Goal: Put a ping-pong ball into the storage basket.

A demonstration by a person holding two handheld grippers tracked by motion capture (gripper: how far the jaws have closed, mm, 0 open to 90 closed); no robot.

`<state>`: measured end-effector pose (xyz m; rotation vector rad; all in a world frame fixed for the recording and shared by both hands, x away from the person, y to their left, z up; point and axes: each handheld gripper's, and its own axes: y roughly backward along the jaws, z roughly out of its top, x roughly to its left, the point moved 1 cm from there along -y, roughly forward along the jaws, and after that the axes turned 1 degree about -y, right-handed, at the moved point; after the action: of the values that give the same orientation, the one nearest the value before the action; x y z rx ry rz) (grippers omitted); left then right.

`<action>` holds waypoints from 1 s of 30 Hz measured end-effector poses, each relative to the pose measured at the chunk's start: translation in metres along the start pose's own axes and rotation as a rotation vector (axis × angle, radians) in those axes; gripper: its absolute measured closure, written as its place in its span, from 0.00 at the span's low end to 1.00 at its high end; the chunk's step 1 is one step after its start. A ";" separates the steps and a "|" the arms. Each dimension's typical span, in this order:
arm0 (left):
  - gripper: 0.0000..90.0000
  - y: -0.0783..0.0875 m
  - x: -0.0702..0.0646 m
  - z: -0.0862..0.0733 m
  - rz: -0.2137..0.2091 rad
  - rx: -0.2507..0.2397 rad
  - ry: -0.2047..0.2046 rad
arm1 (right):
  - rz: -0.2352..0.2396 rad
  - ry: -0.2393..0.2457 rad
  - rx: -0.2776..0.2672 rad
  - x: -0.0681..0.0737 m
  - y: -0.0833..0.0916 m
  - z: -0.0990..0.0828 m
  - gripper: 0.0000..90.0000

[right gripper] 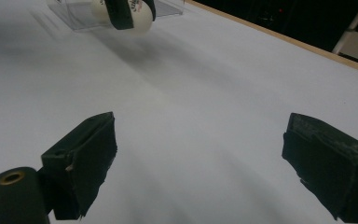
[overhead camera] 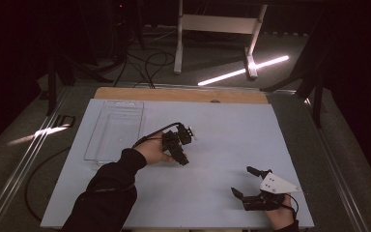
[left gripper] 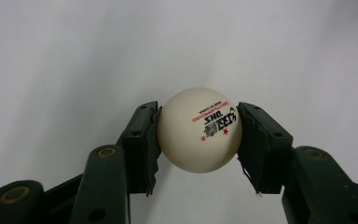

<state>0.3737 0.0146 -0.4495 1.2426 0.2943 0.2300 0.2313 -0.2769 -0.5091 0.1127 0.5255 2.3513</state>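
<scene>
Left gripper clamps a white printed table-tennis ball.
It hangs mid-table, just right of the clear plastic tray; the right gripper gapes wide, near right.

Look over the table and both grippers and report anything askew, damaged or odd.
Nothing stands out. The white table tennis ball with red and black print sits squarely between the left gripper's black pads, unmarked. The clear plastic rectangular tray lies flat on the white table sheet. The right gripper rests open with nothing between its jaws.
</scene>
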 end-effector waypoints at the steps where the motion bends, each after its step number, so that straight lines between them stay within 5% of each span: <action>1: 0.58 0.001 -0.001 -0.001 -0.003 0.005 -0.016 | 0.000 0.000 0.001 0.000 0.000 0.000 0.11; 6: 0.58 0.002 -0.007 -0.003 -0.028 0.021 -0.074 | 0.001 0.005 0.003 0.000 0.000 0.000 0.11; 18: 0.58 0.010 -0.012 -0.008 -0.070 0.018 -0.132 | 0.001 0.001 0.001 0.000 0.000 0.000 0.11; 30: 0.58 0.033 -0.009 -0.020 -0.039 0.006 -0.180 | 0.001 0.004 0.003 0.000 0.000 0.000 0.11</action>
<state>0.3583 0.0391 -0.4234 1.2533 0.1641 0.0828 0.2314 -0.2766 -0.5092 0.1093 0.5314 2.3526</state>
